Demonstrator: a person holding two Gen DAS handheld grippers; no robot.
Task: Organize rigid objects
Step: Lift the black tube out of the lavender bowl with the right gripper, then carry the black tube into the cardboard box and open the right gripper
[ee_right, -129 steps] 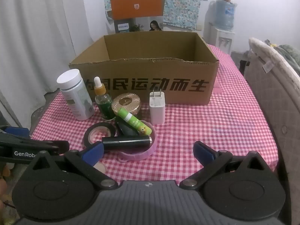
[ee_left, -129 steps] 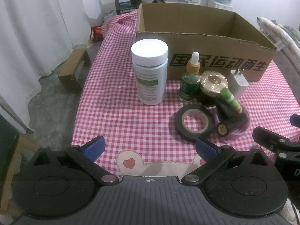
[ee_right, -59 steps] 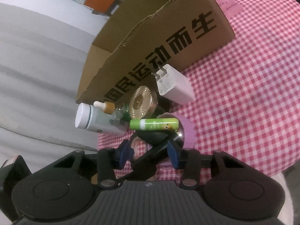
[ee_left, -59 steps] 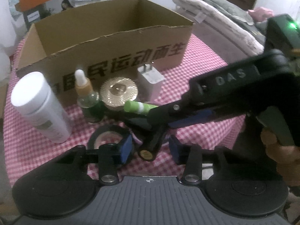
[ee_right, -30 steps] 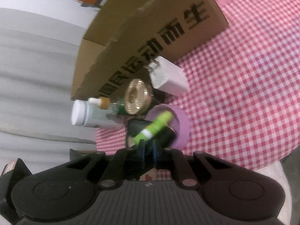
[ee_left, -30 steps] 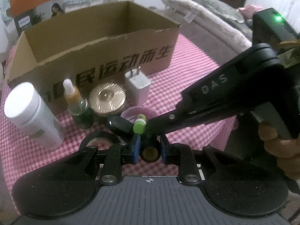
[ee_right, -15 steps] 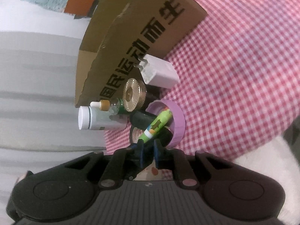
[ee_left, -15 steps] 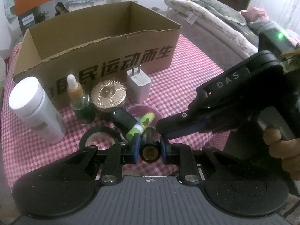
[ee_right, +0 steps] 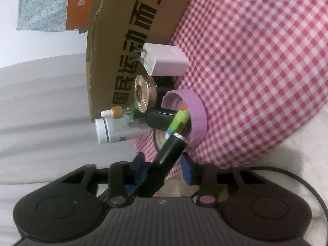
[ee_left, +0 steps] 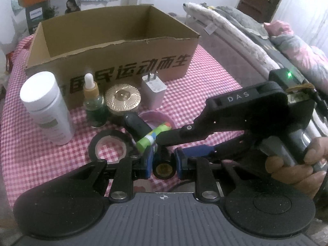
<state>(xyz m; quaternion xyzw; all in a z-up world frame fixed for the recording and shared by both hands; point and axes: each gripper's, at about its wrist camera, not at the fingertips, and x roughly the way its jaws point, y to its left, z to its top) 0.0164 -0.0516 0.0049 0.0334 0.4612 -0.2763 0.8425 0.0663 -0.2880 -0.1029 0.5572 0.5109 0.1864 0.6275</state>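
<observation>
At the bottom centre of the left view the left gripper (ee_left: pixel 164 161) is clamped on the tube (ee_left: pixel 164 166), blue pads on either side of its gold-capped butt. The tube's far end points up toward the pink lid (ee_left: pixel 155 115). The right gripper (ee_right: pixel 164 167) reaches in from the right of the frame with its pads apart, straddling the tube without pinching it. The tube looks light, stiff and glossy, so it could slide or pivot in an end grip. A hold nearer its middle would likely be steadier. Just above it the green balm (ee_left: pixel 152 137) leans out of the lid against a black case (ee_left: pixel 136 124), and looks loose enough to roll if nudged. The tape ring (ee_left: pixel 93 149) lies left of centre. Behind it, to the upper left, stand the white bottle (ee_left: pixel 47 106), dropper (ee_left: pixel 93 102), gold jar (ee_left: pixel 122 97) and charger (ee_left: pixel 153 90), all crowded together. The box (ee_left: pixel 123 61) fills the upper middle, open-topped, with its torn front edge to clear. The free cloth lies to the right.
</observation>
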